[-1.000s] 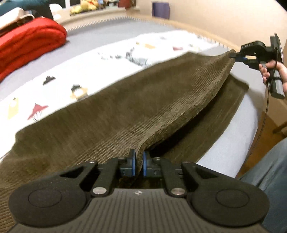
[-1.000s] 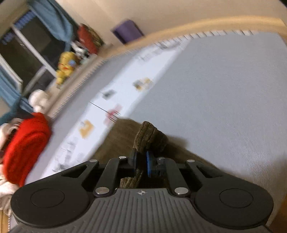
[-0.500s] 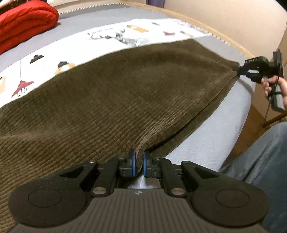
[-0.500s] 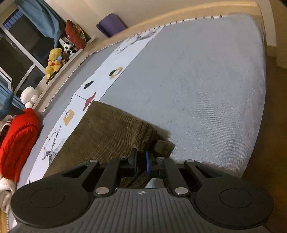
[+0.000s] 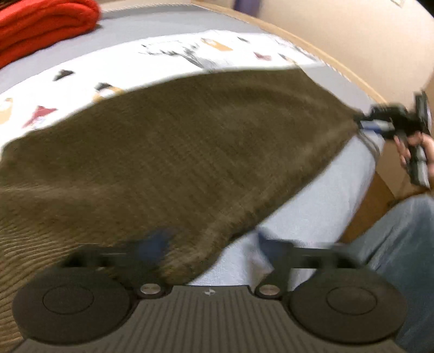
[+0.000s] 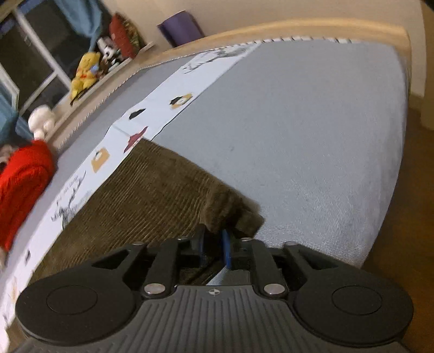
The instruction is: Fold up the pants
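Note:
The brown corduroy pants (image 5: 176, 152) lie spread flat on the grey bed (image 5: 312, 214). My left gripper (image 5: 210, 241) is blurred at their near corner; its jaws are opening wide and the cloth edge lies loose between them. In the right wrist view the other end of the pants (image 6: 141, 195) bunches up just ahead of my right gripper (image 6: 214, 244). Its jaws are opening, the blue pads stand apart and the bunched corner sits between them. The left wrist view shows this right gripper (image 5: 379, 123) at the far corner, held by a hand (image 5: 417, 146).
A folded red blanket (image 5: 40, 24) lies at the far left of the bed. A white strip with small pictures (image 6: 160, 114) runs under the pants. Soft toys (image 6: 84, 73) sit on the window ledge. The person's jeans leg (image 5: 401, 230) stands beside the bed edge.
The pants' raised top layer has come down flat on the bed. My left gripper has let go and spread wide. My right gripper's pads have parted from the corner.

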Demonstrator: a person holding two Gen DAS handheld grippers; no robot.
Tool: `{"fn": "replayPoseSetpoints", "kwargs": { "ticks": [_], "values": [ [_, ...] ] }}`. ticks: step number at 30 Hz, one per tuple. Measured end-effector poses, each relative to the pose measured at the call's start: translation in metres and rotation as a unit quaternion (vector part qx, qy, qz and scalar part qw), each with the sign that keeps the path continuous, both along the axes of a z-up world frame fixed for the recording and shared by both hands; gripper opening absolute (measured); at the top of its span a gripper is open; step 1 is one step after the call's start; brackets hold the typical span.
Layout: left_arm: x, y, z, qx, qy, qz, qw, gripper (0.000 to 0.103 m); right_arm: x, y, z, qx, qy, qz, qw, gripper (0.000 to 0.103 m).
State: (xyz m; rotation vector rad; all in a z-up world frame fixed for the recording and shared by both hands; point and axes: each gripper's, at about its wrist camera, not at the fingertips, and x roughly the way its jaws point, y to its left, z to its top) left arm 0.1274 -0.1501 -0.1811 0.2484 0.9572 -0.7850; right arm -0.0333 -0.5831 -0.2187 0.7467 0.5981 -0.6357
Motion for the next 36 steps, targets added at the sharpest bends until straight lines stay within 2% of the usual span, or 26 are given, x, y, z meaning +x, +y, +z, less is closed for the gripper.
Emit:
{"fn": "replayPoseSetpoints", "kwargs": {
  "ticks": [1,2,4,5,7,10,12,14,16,20,22,24,26,28,29,32,34,36],
  "values": [
    [-0.002,0.009,0.01,-0.018,-0.021,0.008,0.9996,0.095,0.0,0.003,0.005,-0.013,0.018,0.001,1.0,0.066],
    [-0.003,0.018,0.02,-0.029,-0.034,0.008,0.999,0.097,-0.002,0.006,0.012,-0.034,0.036,0.0,0.999,0.07],
    [0.0,0.037,0.034,-0.029,-0.053,0.024,0.9979,0.099,-0.003,0.011,0.026,-0.058,0.061,-0.001,0.996,0.07],
    [0.004,0.05,0.039,-0.023,-0.071,0.042,0.9963,0.099,-0.004,0.015,0.034,-0.059,0.059,0.001,0.996,0.07],
    [0.018,0.078,0.044,-0.003,-0.094,0.085,0.992,0.1,0.002,0.023,0.051,-0.058,0.036,0.017,0.997,0.07],
    [0.044,0.129,0.048,0.03,-0.106,0.175,0.9785,0.1,0.034,0.058,0.083,-0.049,-0.014,0.098,0.994,0.07],
    [0.057,0.165,0.049,0.051,-0.122,0.232,0.9636,0.1,0.072,0.091,0.099,-0.032,-0.042,0.174,0.983,0.07],
    [0.069,0.2,0.047,0.068,-0.13,0.288,0.9464,0.1,0.118,0.132,0.111,-0.018,-0.055,0.247,0.967,0.068],
    [0.078,0.233,0.045,0.061,-0.115,0.324,0.937,0.1,0.164,0.174,0.119,-0.005,-0.058,0.309,0.949,0.067],
    [0.081,0.288,0.04,0.025,-0.089,0.371,0.9241,0.1,0.261,0.266,0.121,0.065,-0.049,0.431,0.899,0.066],
    [0.078,0.305,0.039,0.022,-0.081,0.37,0.9254,0.1,0.296,0.309,0.119,0.072,-0.033,0.47,0.879,0.065],
    [0.083,0.312,0.038,0.038,-0.075,0.367,0.9264,0.1,0.335,0.353,0.108,0.07,-0.006,0.499,0.863,0.062],
    [0.088,0.322,0.032,0.064,-0.06,0.376,0.9226,0.1,0.368,0.382,0.093,0.068,0.025,0.502,0.862,0.054],
    [0.093,0.333,0.025,0.084,-0.035,0.385,0.9183,0.1,0.387,0.405,0.073,0.068,0.061,0.504,0.859,0.038],
    [0.095,0.338,0.023,0.084,-0.025,0.388,0.9174,0.1,0.396,0.414,0.063,0.072,0.081,0.503,0.857,0.035],
    [0.092,0.346,0.018,0.076,-0.011,0.383,0.9206,0.1,0.41,0.43,0.044,0.084,0.111,0.506,0.851,0.034],
    [0.09,0.348,0.013,0.084,-0.006,0.379,0.9217,0.1,0.412,0.437,0.037,0.083,0.116,0.511,0.848,0.035],
    [0.089,0.352,0.009,0.082,0.003,0.377,0.9224,0.1,0.416,0.44,0.03,0.089,0.124,0.504,0.85,0.035]
  ]
}}
